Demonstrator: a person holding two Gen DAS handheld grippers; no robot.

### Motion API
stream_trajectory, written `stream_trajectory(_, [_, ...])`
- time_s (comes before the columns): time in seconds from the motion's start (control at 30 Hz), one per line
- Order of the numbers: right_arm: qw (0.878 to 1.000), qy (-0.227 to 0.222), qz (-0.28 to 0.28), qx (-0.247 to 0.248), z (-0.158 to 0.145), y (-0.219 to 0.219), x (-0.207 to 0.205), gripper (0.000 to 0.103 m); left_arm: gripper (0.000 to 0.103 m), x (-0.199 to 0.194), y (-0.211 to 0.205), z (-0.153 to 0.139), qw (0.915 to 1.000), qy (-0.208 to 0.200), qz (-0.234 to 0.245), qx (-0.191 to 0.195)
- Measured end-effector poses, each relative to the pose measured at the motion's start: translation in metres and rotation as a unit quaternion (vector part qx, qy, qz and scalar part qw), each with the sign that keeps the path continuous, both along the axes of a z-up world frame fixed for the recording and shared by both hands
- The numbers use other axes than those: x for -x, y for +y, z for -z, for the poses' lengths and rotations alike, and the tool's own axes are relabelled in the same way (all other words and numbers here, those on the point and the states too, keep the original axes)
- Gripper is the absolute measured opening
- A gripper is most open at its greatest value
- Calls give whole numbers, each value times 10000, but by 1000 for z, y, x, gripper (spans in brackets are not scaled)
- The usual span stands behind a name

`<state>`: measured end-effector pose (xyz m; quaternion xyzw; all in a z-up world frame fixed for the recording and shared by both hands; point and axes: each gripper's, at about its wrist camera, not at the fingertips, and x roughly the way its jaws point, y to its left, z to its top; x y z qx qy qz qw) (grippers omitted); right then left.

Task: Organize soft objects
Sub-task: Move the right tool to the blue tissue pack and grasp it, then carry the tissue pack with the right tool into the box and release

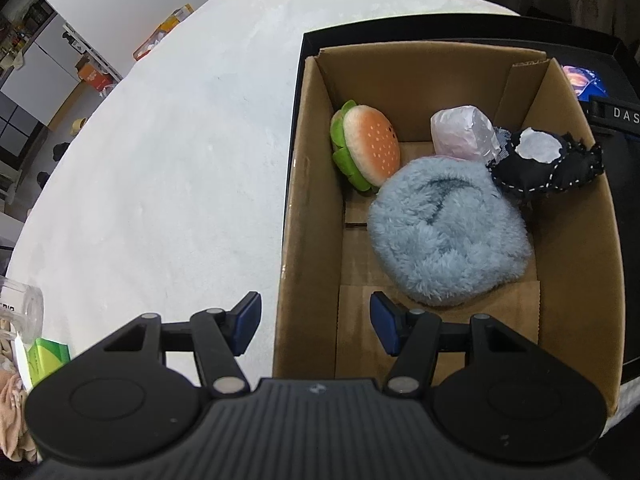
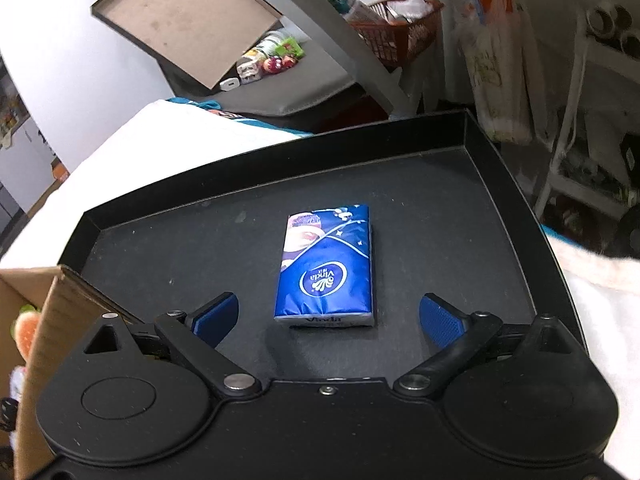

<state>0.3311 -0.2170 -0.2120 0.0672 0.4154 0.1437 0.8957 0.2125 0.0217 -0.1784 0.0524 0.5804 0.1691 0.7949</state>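
**Tissue pack lined up between our right tongs**

Our right tongs (image 2: 329,316) are spread wide and empty, poised low over the black tray (image 2: 472,184). The tissue pack (image 2: 326,266) lies flat on the tray floor directly ahead of them, its near end sitting roughly between the two blue pads (image 2: 440,320) without touching either. Its long axis runs straight away from us, along the line of the fingers, with the logo end toward us and the picture end pointing away. We judge this alignment suits a squeeze across the pack's narrow width, which should hold a soft, crushable packet well.

Our left tongs (image 1: 316,326) are also released and hold nothing. They straddle the near left wall of the cardboard box (image 1: 304,184), one pad over the white tabletop (image 1: 168,168), the other inside the box. Ahead of them in the box lie a fluffy blue cushion (image 1: 448,240), a plush burger (image 1: 366,146), a plastic-wrapped bundle (image 1: 464,134) and a dark stitched pouch (image 1: 548,164), gathered together, so we judge the tissues belong there next.
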Motion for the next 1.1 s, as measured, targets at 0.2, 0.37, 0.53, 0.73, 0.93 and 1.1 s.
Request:
stream_trajectory(0.2, [9989,-336,-106,324,1,5,3,54,59,-3,2,2,9999,65,-70,34])
stream_trajectory(0.37, [9977,-455,-105,497,0,4,3,50,59,-1,2,0,10000,26,-34,-6])
stream_trajectory(0.53, [9981,-324,-94,523,-2,1,7,50,59,3,2,-5,9999,-84,-52,47])
stream_trajectory(0.73, [9986,-75,22,514,-7,-7,16,50,59,8,1,-10,9998,-190,-2,93])
stream_trajectory(0.93, [9989,-74,25,461,-26,-15,32,50,59,15,3,-17,9993,-349,13,157])
stream_trajectory(1.1, [9992,-57,17,401,-39,-18,44,50,59,20,7,-23,9985,-478,-13,260])
